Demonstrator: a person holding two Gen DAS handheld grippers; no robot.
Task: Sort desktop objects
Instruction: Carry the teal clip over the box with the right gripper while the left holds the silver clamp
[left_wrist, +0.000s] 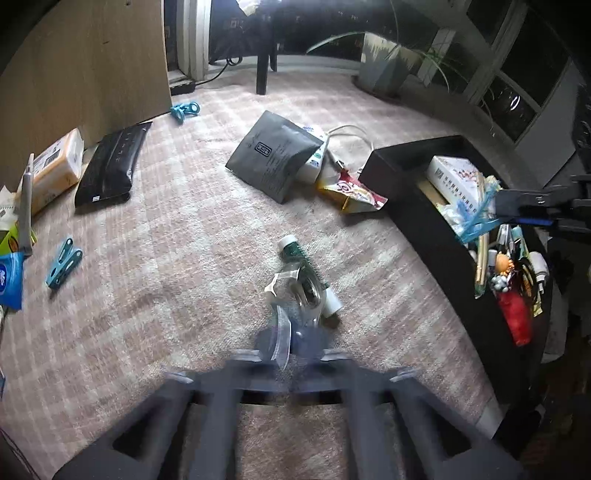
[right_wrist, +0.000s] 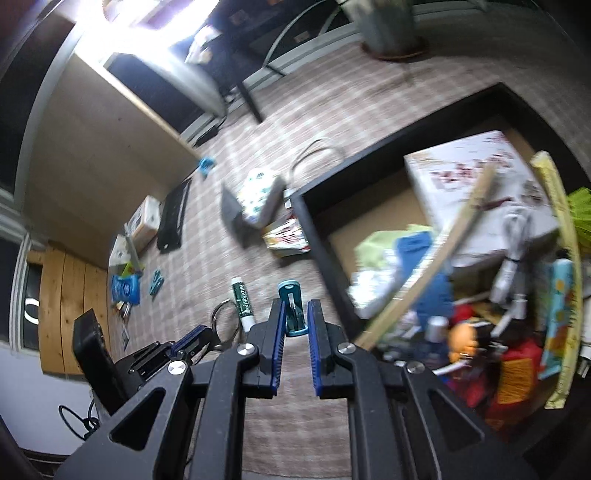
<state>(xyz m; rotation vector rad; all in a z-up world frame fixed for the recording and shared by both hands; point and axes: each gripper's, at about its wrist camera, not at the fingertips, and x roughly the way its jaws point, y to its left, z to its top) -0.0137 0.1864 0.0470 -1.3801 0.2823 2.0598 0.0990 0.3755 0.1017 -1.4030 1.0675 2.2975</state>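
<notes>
While the right gripper (right_wrist: 295, 328) carries a teal clip (right_wrist: 293, 314) pinched between its blue pads, it points toward the black tray (right_wrist: 317, 236) at the right, likely the bin where sorted things go. The clip sits lengthwise in the jaws, nose forward, which should let it drop cleanly once released. That tray is already crowded: a white box (right_wrist: 476, 192), a wooden stick, cables, small toys.

The left gripper (left_wrist: 291, 347) is clenched on a clear plastic wrapper (left_wrist: 295, 299) lying on the checked cloth; the picture is blurred at the tips, but the pads look closed on its near edge. A green lip balm tube (left_wrist: 306, 269) lies touching the wrapper, not gripped.

Further out, unsorted: a grey pouch (left_wrist: 273, 155), a snack packet (left_wrist: 351, 192), a black pack (left_wrist: 110, 166), another teal clip (left_wrist: 62, 267) at the left.
</notes>
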